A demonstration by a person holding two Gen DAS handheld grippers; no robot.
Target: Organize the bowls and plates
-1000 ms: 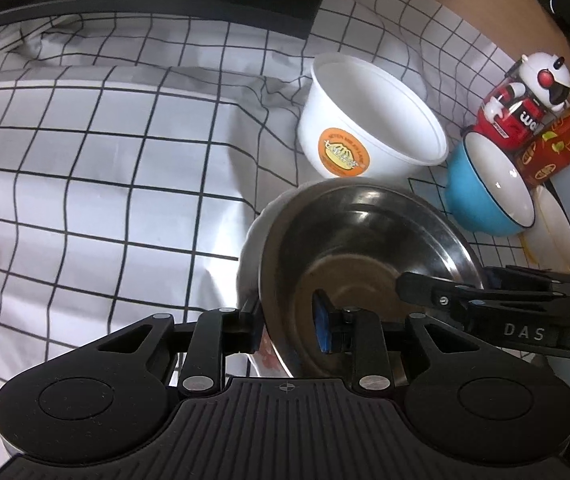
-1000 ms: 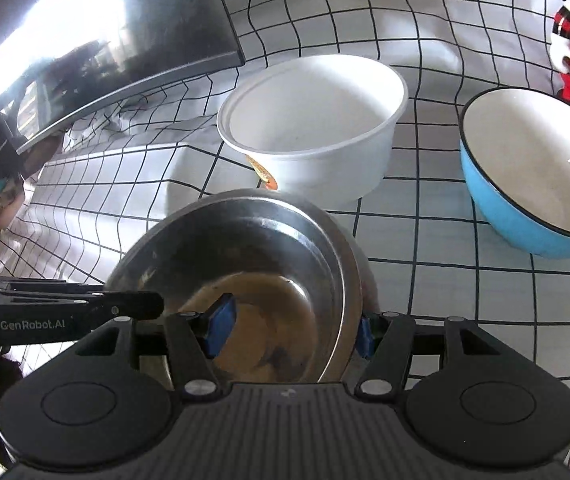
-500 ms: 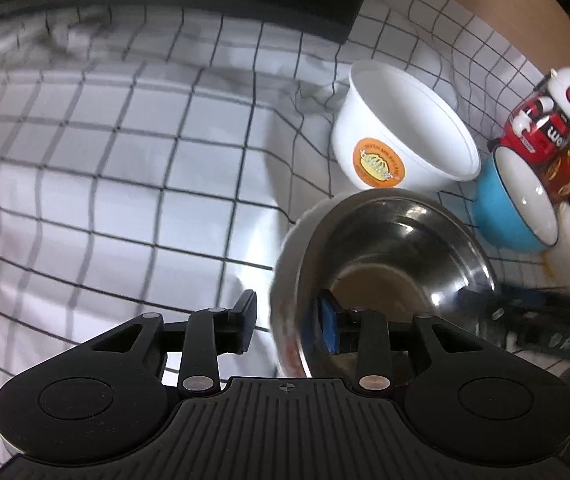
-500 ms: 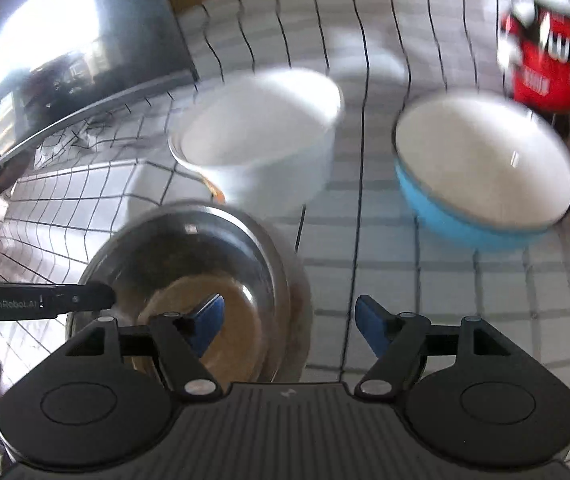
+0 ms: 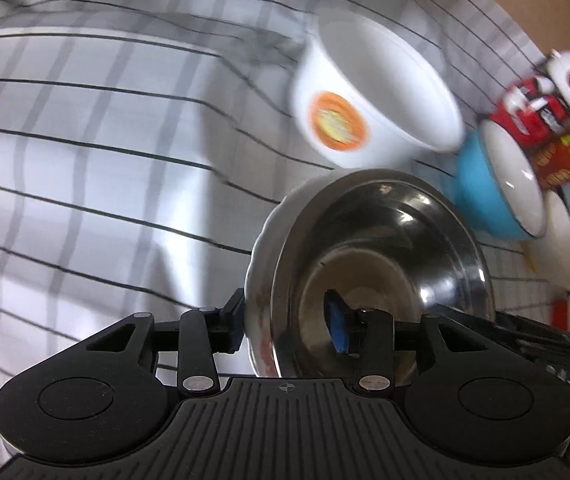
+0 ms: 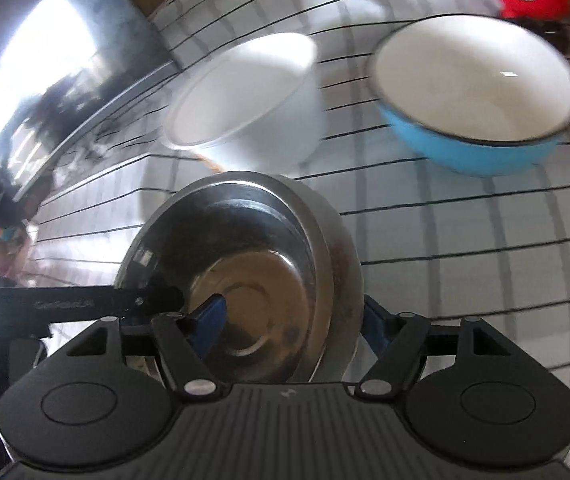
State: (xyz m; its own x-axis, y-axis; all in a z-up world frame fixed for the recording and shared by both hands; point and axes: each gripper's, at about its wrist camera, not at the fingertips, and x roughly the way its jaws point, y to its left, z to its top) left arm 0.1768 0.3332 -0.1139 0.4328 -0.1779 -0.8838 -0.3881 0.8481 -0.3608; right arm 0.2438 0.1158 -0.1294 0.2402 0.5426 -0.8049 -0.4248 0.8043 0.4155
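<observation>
Bowls on a white cloth with a black grid.

Three bowls show: steel bowl, white bowl, blue bowl. The left gripper and right gripper each pinch the steel bowl's rim from opposite sides, nearest the cameras.

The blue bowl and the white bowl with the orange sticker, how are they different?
The blue bowl is blue outside with a dark rim; the white bowl is white all over with an orange sticker. The blue bowl looks wider and shallower, the white bowl taller. Both sit upright on the checked cloth, white inside.
</observation>
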